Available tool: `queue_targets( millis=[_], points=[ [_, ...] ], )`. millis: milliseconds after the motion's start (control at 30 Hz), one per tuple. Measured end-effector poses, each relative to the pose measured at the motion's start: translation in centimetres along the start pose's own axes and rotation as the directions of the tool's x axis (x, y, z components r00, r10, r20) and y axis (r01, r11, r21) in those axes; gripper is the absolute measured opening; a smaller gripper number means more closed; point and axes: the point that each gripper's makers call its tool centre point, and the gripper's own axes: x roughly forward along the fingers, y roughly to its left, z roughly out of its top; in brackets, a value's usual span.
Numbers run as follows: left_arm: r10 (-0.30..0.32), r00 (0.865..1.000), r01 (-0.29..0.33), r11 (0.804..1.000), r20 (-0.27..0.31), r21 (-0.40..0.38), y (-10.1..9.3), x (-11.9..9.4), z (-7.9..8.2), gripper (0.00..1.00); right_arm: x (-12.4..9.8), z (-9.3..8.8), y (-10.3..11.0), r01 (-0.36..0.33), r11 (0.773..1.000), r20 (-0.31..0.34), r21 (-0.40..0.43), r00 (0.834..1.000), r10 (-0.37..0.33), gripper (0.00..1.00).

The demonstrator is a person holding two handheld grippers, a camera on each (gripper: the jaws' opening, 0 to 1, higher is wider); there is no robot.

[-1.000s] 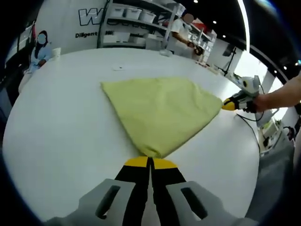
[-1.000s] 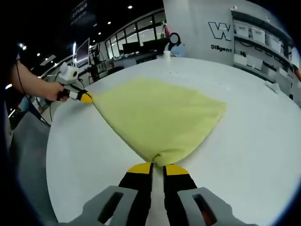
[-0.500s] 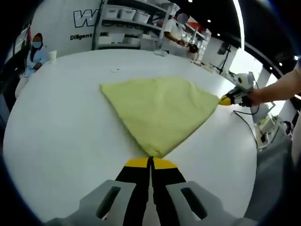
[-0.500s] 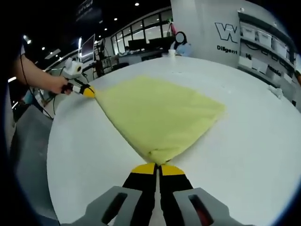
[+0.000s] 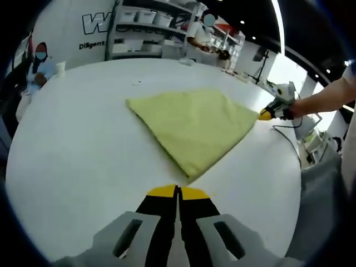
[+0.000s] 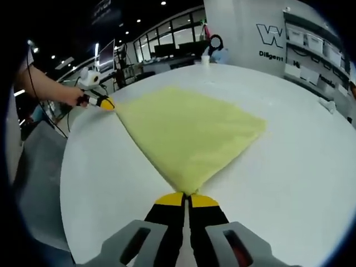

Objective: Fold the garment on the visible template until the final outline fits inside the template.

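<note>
Left gripper (image 5: 178, 192) jaws closed, right gripper (image 6: 186, 199) jaws pinched

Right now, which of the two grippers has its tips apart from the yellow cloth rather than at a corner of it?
The left gripper: white table shows between its tips and the yellow cloth. The right gripper meets the cloth's corner.

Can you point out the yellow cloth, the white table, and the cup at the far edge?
cloth (image 6: 192, 130), right gripper view, middle of its top face.
table (image 5: 72, 144), left gripper view, bare top left of the cloth.
cup (image 5: 60, 68), left gripper view, its side wall.
</note>
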Motion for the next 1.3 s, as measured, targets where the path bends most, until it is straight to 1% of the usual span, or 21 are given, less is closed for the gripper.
queue_targets(
  millis=[33,67,100,133,200,267,433,533,600,700,767,1033,1167,1233,1267,1300],
  points=[
    [-0.001,1.000,0.001,1.000,0.001,0.008,-0.2,0.2,0.1,0.03,0.0,0.0,0.0,0.000,1.000,0.000,-0.001,1.000,0.000,0.00],
    [-0.001,1.000,0.001,1.000,0.003,0.007,-0.3,0.3,0.1,0.10,0.0,0.0,0.0,0.000,1.000,-0.001,0.003,1.000,0.000,0.00],
    [-0.003,1.000,0.003,1.000,0.004,-0.003,-0.4,0.4,0.2,0.15,0.0,0.0,0.0,0.000,1.000,-0.001,0.007,1.000,0.000,0.00],
    [-0.001,1.000,0.001,1.000,0.003,-0.015,-0.3,0.5,0.1,0.17,0.0,-0.1,0.0,0.001,1.000,-0.002,0.008,1.000,-0.001,0.00],
    [-0.008,1.000,0.008,1.000,0.010,-0.014,-0.5,0.5,0.3,0.17,0.0,-0.1,0.0,0.000,1.000,0.000,0.009,1.000,0.000,0.00],
    [-0.015,1.000,0.015,1.000,0.007,-0.001,-0.7,0.8,0.3,0.16,0.0,-0.2,0.0,0.002,1.000,-0.004,0.011,1.000,-0.002,0.00],
    [-0.028,1.000,0.028,1.000,0.004,0.012,-1.1,1.3,0.6,0.19,-0.1,-0.2,0.1,0.001,1.000,-0.004,0.020,1.000,-0.001,0.01],
    [-0.040,0.999,0.040,0.999,0.013,0.017,-1.3,1.6,1.0,0.18,0.0,-0.2,0.1,-0.002,1.000,-0.007,0.017,1.000,0.002,0.02],
    [-0.045,0.999,0.045,0.999,0.009,0.021,-1.4,1.8,1.1,0.16,0.0,-0.2,0.0,-0.001,1.000,-0.008,0.018,1.000,0.001,0.02],
    [-0.046,0.999,0.046,0.998,-0.002,0.033,-1.4,2.0,1.0,0.10,0.1,-0.2,-0.1,0.001,1.000,-0.010,0.013,1.000,-0.001,0.01],
    [-0.048,0.999,0.048,0.998,-0.003,0.034,-1.4,2.0,1.0,0.02,0.1,-0.1,-0.1,0.003,1.000,-0.008,0.010,1.000,-0.003,0.00],
    [-0.053,0.999,0.053,0.998,-0.003,0.034,-1.1,1.5,1.1,0.00,-0.1,-0.1,-0.3,0.004,1.000,-0.011,-0.013,1.000,-0.004,0.00],
    [-0.044,0.999,0.045,0.998,-0.029,0.054,-0.5,1.2,0.3,0.00,-0.2,-0.6,-0.3,0.000,1.000,-0.024,-0.030,1.000,-0.001,0.00],
    [-0.046,0.998,0.047,0.998,-0.034,0.050,-0.5,1.1,0.1,0.00,-0.2,-0.8,0.0,-0.011,1.000,-0.024,-0.026,1.000,0.010,0.00],
    [-0.044,0.998,0.046,0.997,-0.041,0.054,-0.5,1.1,-0.1,0.00,-0.2,-1.2,0.0,-0.001,0.999,-0.041,-0.042,0.999,-0.001,0.00],
    [-0.045,0.998,0.047,0.998,-0.045,0.044,-0.5,1.1,-0.3,0.00,-0.1,-1.4,0.1,-0.003,0.999,-0.044,-0.040,0.999,0.001,0.00]
  ],
)
